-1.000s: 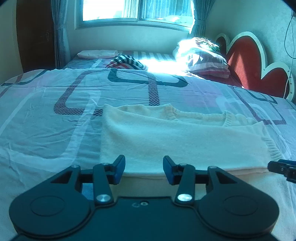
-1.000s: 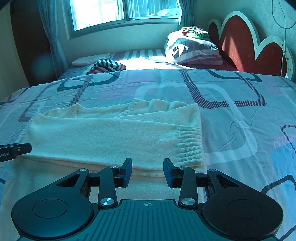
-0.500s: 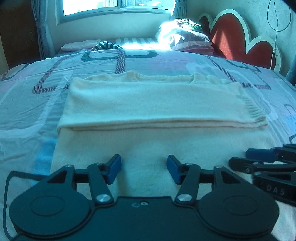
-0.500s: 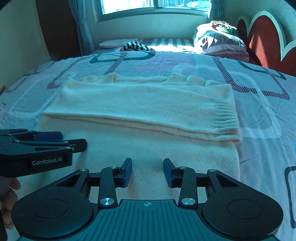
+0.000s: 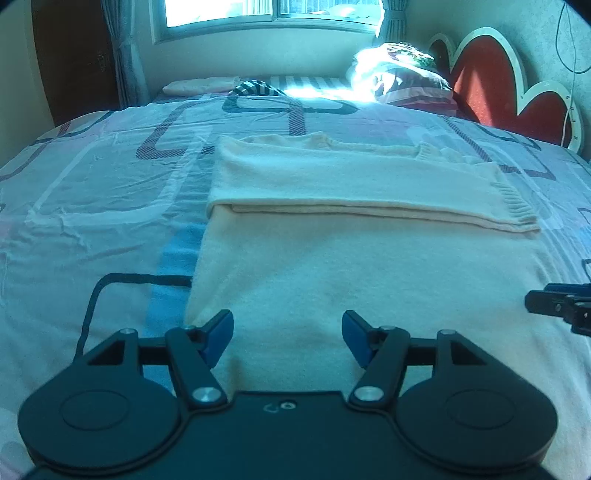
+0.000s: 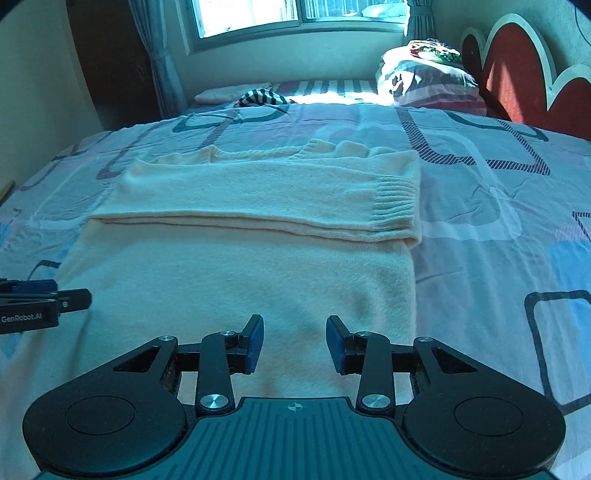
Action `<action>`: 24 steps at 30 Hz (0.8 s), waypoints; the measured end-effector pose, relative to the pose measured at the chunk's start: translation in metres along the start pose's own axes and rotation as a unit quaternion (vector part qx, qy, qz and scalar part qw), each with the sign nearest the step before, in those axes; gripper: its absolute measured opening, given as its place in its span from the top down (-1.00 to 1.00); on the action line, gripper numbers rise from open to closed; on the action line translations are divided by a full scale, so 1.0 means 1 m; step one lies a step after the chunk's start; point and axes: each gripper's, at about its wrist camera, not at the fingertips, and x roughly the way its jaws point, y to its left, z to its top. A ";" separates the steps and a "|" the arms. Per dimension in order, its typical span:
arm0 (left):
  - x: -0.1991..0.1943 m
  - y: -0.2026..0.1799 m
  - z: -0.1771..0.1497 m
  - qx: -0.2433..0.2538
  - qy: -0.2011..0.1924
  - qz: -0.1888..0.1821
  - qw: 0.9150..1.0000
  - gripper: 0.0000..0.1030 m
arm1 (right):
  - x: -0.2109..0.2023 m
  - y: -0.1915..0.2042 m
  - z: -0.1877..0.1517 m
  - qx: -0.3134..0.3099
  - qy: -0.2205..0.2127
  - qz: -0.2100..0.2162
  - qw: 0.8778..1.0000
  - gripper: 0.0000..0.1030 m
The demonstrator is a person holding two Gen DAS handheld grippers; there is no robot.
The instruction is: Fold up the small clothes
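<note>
Here, nearest the lens, the left tool (image 5: pixel 287 334) sits low over the near hem of a cream sweater (image 5: pixel 362 273), its blue-padded fingers (image 5: pixel 221 334) spread wide apart with nothing between them. The right tool (image 6: pixel 294 341) is likewise parted and holds nothing, hovering over the near right part of the same sweater (image 6: pixel 240 273). Each tool shows at the edge of the other's view: the right one at the right border of the left wrist view, the left one at the left border of the right wrist view, with printed lettering on its side.

The sweater lies flat on the bed (image 5: pixel 92 206), spread across a patterned sheet of pale blue, pink and dark outlined shapes. Its sleeve (image 6: pixel 295 195) is folded across the chest, running from left to right, and ends in a ribbed cuff (image 6: pixel 397 203) near the garment's right edge. Beyond the sleeve the ribbed neckline (image 6: pixel 258 153) points toward the far end of the bed.

Farther back, a black-and-white striped cloth (image 6: pixel 264 99) lies crumpled on the sheet, just beside a flat pale pillow (image 6: pixel 218 94). To the right, a bundled striped quilt (image 6: pixel 432 83) rests against a red headboard (image 6: pixel 517 77) with a white scalloped border. A bright window (image 6: pixel 295 14) with curtains spans the far wall.
</note>
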 end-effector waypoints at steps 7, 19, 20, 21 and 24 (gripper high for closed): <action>-0.013 -0.010 -0.037 0.017 0.027 -0.037 0.999 -0.25 | -0.022 0.047 -0.037 -0.013 0.011 0.001 1.000 0.27; -0.051 0.020 -0.082 0.039 0.013 -0.053 0.998 -0.29 | -0.057 0.047 -0.085 0.027 0.024 -0.103 0.994 0.27; -0.054 0.021 -0.084 0.040 0.013 -0.053 0.998 -0.29 | -0.063 0.048 -0.089 0.032 0.020 -0.104 0.994 0.27; -0.059 0.021 -0.088 0.041 0.011 -0.053 0.998 -0.29 | -0.069 0.050 -0.092 0.036 0.017 -0.104 0.994 0.27; -0.072 0.021 -0.096 0.046 0.007 -0.062 0.997 -0.32 | -0.084 0.065 -0.102 0.042 0.008 -0.093 0.995 0.27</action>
